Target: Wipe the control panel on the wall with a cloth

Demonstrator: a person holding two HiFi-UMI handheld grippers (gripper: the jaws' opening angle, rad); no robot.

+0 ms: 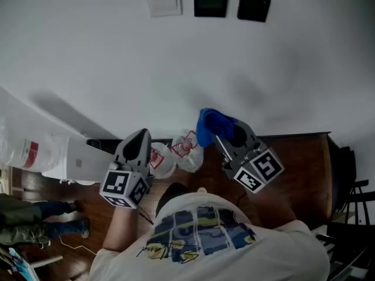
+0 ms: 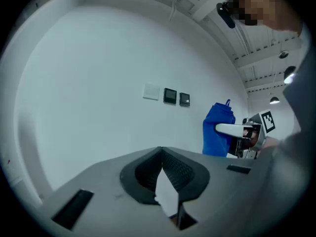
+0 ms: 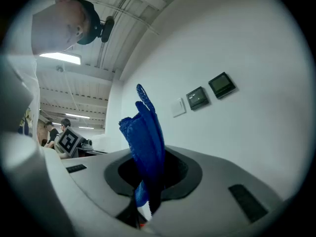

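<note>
Cloth (image 3: 147, 139) clamped between right gripper (image 3: 147, 201) fingers, control panel (image 1: 211, 3) beyond

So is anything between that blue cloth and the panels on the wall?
Nothing visible. The right gripper holds the blue cloth, and only bare wall shows between it and the control panels.

The blue cloth (image 3: 145, 132) looks nubbly, the wall (image 1: 88, 57) matt.

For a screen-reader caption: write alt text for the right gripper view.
The right gripper has its jaws shut on a blue cloth that stands upright between them. Beyond it, a white wall bears a white plate and two dark panels in a row, which the cloth does not touch.
</note>
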